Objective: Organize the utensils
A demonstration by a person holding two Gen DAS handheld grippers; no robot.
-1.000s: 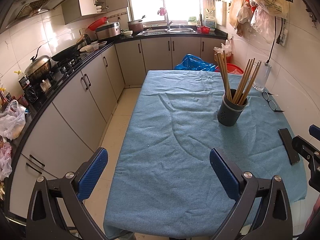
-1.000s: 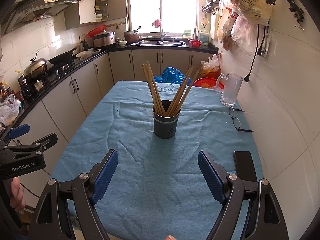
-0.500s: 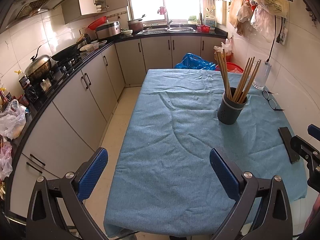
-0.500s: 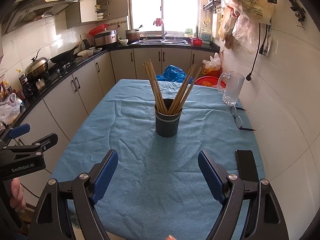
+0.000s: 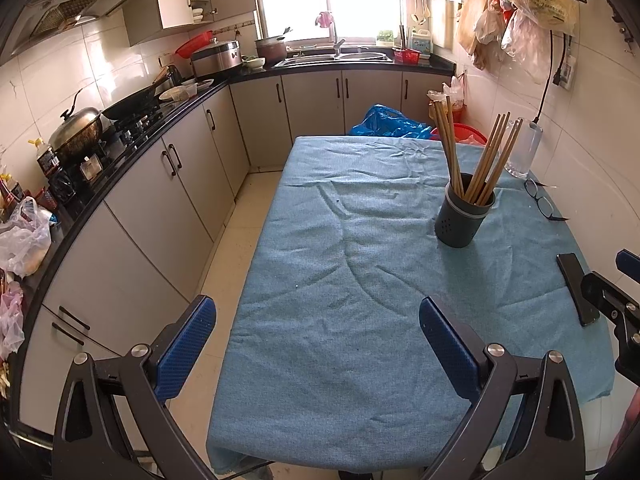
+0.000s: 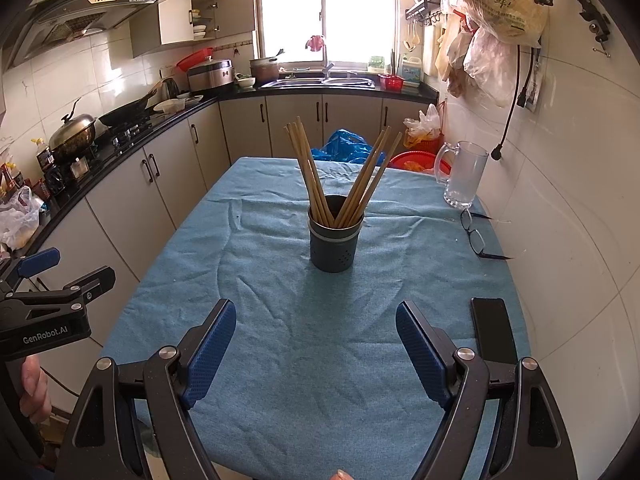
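Note:
A dark grey utensil cup (image 6: 335,240) (image 5: 460,216) stands upright on the blue tablecloth (image 6: 280,320), holding several wooden chopsticks (image 6: 308,176) (image 5: 486,160) that fan out to both sides. My right gripper (image 6: 316,344) hangs open over the near part of the table, the cup straight ahead and apart from it, nothing between its blue pads. My left gripper (image 5: 316,340) is open too, over the table's near left corner; the cup is ahead to its right. Part of the right gripper (image 5: 616,300) shows at the left view's right edge.
A black phone (image 6: 492,330) lies near the table's right edge. Glasses (image 6: 476,236) and a glass mug (image 6: 460,178) sit farther along the wall side. Kitchen cabinets (image 5: 160,208) and a counter run along the left, with a floor aisle (image 5: 236,248) between.

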